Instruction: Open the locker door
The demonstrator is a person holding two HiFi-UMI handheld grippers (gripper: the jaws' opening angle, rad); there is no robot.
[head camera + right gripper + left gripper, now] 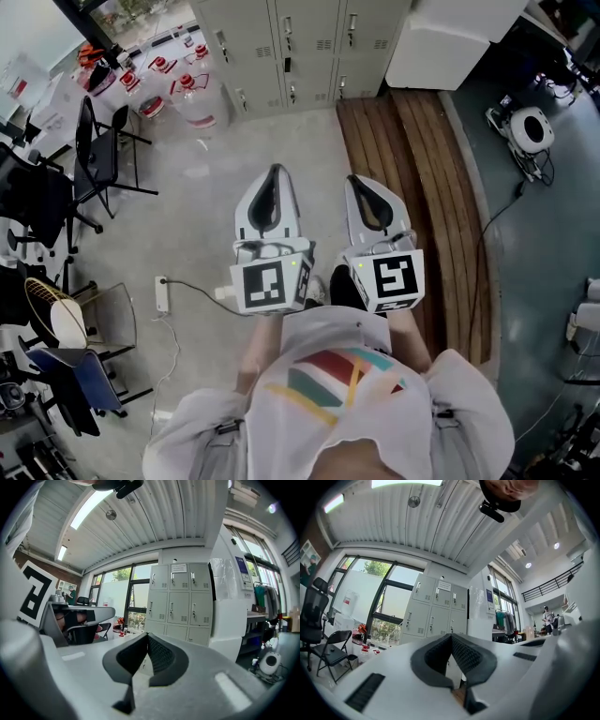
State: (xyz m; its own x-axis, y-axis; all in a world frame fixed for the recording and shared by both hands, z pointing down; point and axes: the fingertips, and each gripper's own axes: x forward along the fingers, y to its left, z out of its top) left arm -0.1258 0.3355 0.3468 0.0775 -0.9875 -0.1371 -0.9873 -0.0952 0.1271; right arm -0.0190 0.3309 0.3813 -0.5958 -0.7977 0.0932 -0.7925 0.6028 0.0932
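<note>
Lockers [180, 603] — door notice [178, 568] unreadable.

Head view steeply down from above; both gripper views level, sharing the far lockers [180, 603]

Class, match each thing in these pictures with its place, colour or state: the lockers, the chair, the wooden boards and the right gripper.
Things:
1. lockers
2. chair
3. wooden boards
4. right gripper

Descriptions:
A. black, standing on the person's left
B. jaws shut, nothing between them
C. pale grey, doors shut, ahead of the person
D. brown strip of floor on the person's right

Pairs: 1-C, 2-A, 3-D, 4-B
</note>
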